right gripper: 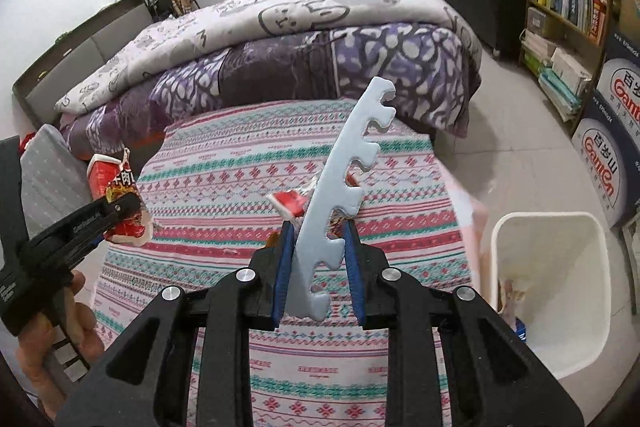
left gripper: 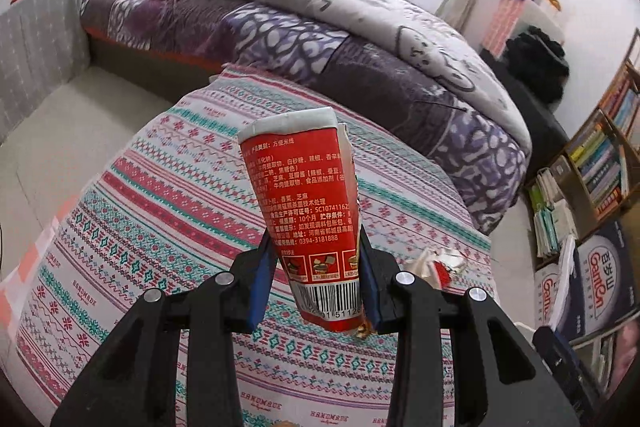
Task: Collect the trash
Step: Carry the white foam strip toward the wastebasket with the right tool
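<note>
The left gripper (left gripper: pixel 318 259) is holding a torn red paper cup (left gripper: pixel 308 211) between its blue pads (left gripper: pixel 260 275), which are pressing on the cup's lower part just above the barcode. The cup is standing with its white rim away from the camera, tilted slightly, above the patterned cloth (left gripper: pixel 160 211) that is covering the table. In the right wrist view the same gripper (right gripper: pixel 120 207) is appearing at the left edge, gripped by a hand (right gripper: pixel 76 323), with the red cup (right gripper: pixel 116 203) clamped between its fingers.

The right gripper (right gripper: pixel 318 259) is holding a pale blue foam strip (right gripper: pixel 340 187) with notches cut along one edge. Its jaws are standing narrow, with the strip between the blue pads (right gripper: pixel 280 275) and rising up and to the right above the cloth (right gripper: pixel 224 187).

A crumpled red and white wrapper (right gripper: pixel 292 203) is lying on the cloth behind the strip; in the left wrist view it (left gripper: pixel 436 263) is showing just right of the gripper. Its exact make-up is hard to tell, as it is partly hidden.

A white bin (right gripper: pixel 556 267) is standing on the floor beside the table's right side, holding what appears to be some scraps. A bed with a purple quilt (right gripper: pixel 300 59) is lying beyond the table.
</note>
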